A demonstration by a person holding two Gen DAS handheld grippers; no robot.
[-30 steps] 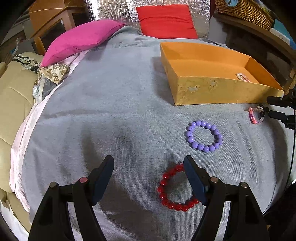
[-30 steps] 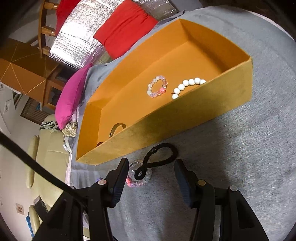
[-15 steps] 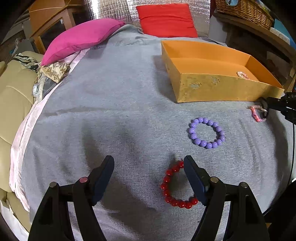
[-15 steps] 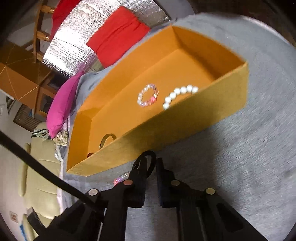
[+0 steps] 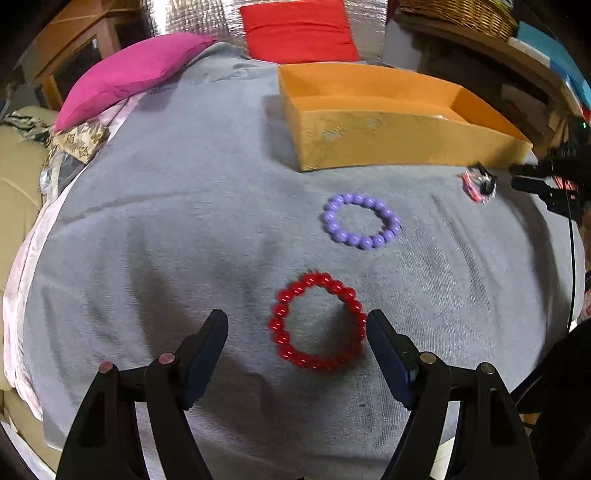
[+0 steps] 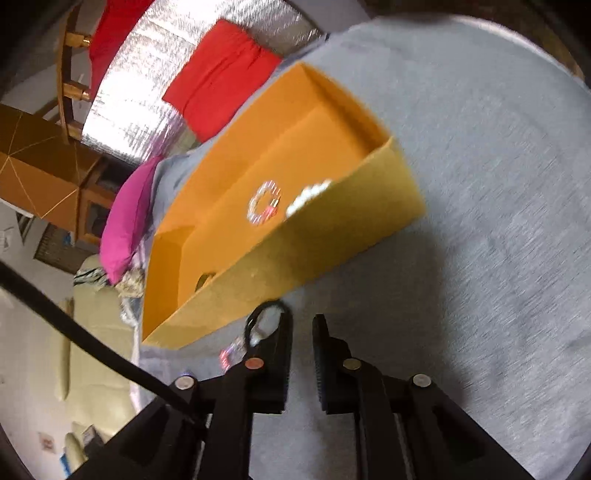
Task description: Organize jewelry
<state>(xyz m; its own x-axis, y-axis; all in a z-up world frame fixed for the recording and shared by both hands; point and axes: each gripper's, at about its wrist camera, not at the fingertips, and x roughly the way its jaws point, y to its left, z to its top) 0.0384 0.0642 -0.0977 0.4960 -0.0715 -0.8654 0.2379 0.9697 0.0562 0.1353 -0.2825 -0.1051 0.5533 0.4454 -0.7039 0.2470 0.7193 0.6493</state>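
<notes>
A red bead bracelet (image 5: pixel 275 325) lies on the grey cloth between the wide-open fingers of my left gripper (image 5: pixel 295 317), its right side close to the right finger. Beyond it lies a purple bead bracelet (image 5: pixel 327 218). The orange box (image 5: pixel 369 144) stands further back. My right gripper (image 6: pixel 303 318) hovers low in front of the box (image 6: pixel 295 258); its jaws are opening, a narrow gap apart, with only cloth showing between them. A black hair tie (image 6: pixel 258 314) loops just left of its left finger, beside a pink-clear bracelet (image 6: pixel 227 356).
Inside the box lie a clear-pink bead bracelet (image 6: pixel 264 203), a white bead string (image 6: pixel 308 195) and a gold ring (image 6: pixel 205 280). A magenta pillow (image 5: pixel 133 74) and a red cushion (image 5: pixel 299 33) sit at the back. The cloth's edge drops off at the left.
My left gripper has shifted so the red bracelet now lies between its fingers. The right gripper closed from wide over the black tie, then parted slightly; the tie now sits left of its finger.
</notes>
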